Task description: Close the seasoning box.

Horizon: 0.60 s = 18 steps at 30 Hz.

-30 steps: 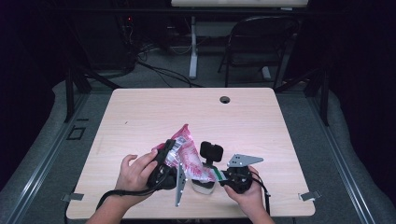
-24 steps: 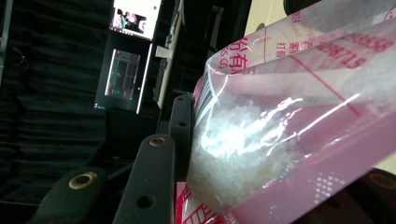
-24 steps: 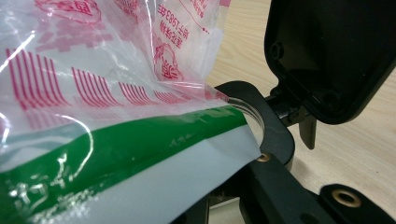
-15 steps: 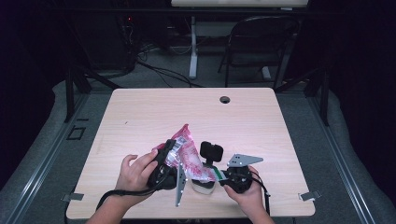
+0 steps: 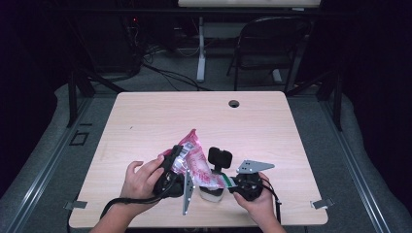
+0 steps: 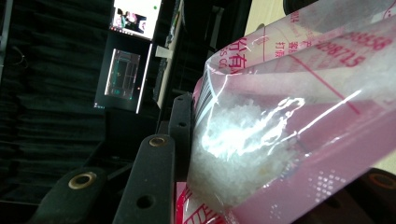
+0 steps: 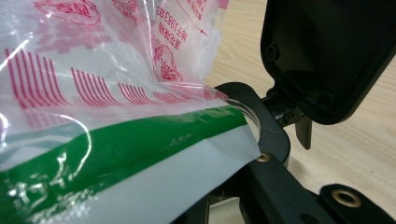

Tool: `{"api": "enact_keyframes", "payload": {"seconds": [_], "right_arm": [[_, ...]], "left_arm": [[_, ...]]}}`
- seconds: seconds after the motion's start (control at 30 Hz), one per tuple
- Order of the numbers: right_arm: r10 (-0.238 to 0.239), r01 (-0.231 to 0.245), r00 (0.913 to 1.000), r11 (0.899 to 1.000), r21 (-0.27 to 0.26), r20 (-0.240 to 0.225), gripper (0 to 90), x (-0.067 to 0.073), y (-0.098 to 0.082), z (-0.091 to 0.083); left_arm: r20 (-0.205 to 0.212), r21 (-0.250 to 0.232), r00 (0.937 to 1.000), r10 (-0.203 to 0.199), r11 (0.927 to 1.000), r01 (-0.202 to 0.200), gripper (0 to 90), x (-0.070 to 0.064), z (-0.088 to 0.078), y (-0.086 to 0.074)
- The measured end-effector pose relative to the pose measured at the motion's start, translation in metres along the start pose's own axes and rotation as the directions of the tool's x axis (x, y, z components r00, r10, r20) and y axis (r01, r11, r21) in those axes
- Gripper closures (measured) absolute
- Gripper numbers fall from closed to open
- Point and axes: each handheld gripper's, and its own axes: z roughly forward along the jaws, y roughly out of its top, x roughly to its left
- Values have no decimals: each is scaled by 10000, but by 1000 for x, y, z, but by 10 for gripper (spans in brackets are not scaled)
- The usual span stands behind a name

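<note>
Granules (image 6: 233, 140) visible inside bag (image 5: 197, 162).

Overhead light is falling evenly on the table (image 5: 145, 121), which is reading bright while the room around it is sinking into near black. Shadows under the hands are staying short and soft. In the left gripper view, glare is streaking across the plastic bag (image 6: 289, 121), and a distant monitor (image 6: 135, 18) is glowing, overexposed. In the right gripper view, the nearest film is blurring.
</note>
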Motion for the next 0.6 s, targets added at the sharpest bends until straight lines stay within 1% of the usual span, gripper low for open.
{"api": "enact_keyframes", "payload": {"seconds": [0.6], "right_arm": [[87,-87,9999,9999,-128,54,900,-1,0,-2]], "left_arm": [[-39,-48,10000,14,10000,-14,715,0,-1,1]]}}
